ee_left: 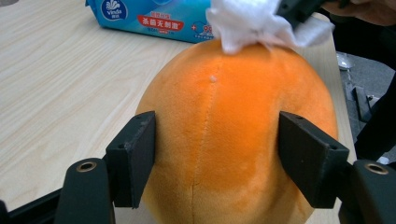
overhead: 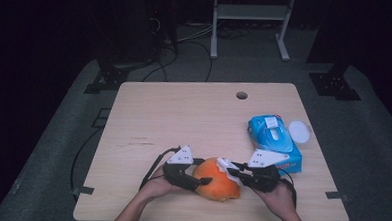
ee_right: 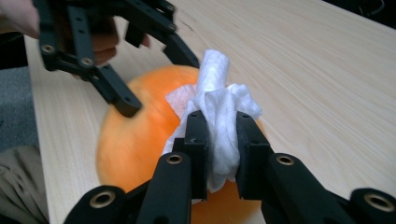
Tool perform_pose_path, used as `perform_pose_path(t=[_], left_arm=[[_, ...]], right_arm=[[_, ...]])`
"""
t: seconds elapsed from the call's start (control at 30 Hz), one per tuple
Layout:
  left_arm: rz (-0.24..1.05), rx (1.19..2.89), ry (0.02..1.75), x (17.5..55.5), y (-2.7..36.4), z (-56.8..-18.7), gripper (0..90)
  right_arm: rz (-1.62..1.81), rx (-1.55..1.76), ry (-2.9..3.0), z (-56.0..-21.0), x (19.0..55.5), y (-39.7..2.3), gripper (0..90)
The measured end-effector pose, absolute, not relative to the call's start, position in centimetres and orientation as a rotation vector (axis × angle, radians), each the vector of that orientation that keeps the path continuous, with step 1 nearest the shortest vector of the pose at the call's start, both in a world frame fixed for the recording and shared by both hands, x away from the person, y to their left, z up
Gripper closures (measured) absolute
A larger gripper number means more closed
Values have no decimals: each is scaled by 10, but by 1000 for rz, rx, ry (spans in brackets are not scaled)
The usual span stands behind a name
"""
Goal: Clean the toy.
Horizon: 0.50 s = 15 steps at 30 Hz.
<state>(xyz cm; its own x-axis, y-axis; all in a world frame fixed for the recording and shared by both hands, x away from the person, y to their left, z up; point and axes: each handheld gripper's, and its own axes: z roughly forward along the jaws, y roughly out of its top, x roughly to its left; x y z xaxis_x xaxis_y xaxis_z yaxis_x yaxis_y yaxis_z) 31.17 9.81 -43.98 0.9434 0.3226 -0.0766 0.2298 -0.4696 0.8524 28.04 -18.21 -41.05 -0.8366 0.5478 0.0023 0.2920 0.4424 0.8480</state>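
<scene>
Pale wood-grain table [overhead: 174, 109], seen from above, bearing all items. Near its front edge sits the round orange plush toy [overhead: 216, 180], which I hold between both tools. My left gripper [overhead: 201, 181] clamps the toy's flanks, jaws pressing into the plush from either side. My right gripper [overhead: 233, 168] pinches a crumpled white tissue [ee_right: 219, 116] between nearly closed jaws, the tissue resting against the toy's top. Beside my right hand [overhead: 279, 196] lies a blue plastic pack of wipes [overhead: 274, 140]; just beyond it, a small white round lid [overhead: 299, 130].
</scene>
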Motion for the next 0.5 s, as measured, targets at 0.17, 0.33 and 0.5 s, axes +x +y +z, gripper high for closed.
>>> perform_pose_path(t=[0.17,0.33,0.5], left_arm=[[95,2038,376,312,94,-430,195],[121,2039,339,310,85,-431,220],[128,2067,371,311,90,-434,290]], right_arm=[[1350,726,2422,-412,279,-181,765],[1389,675,2419,-408,277,-169,763],[1389,657,2429,-408,277,-163,764]])
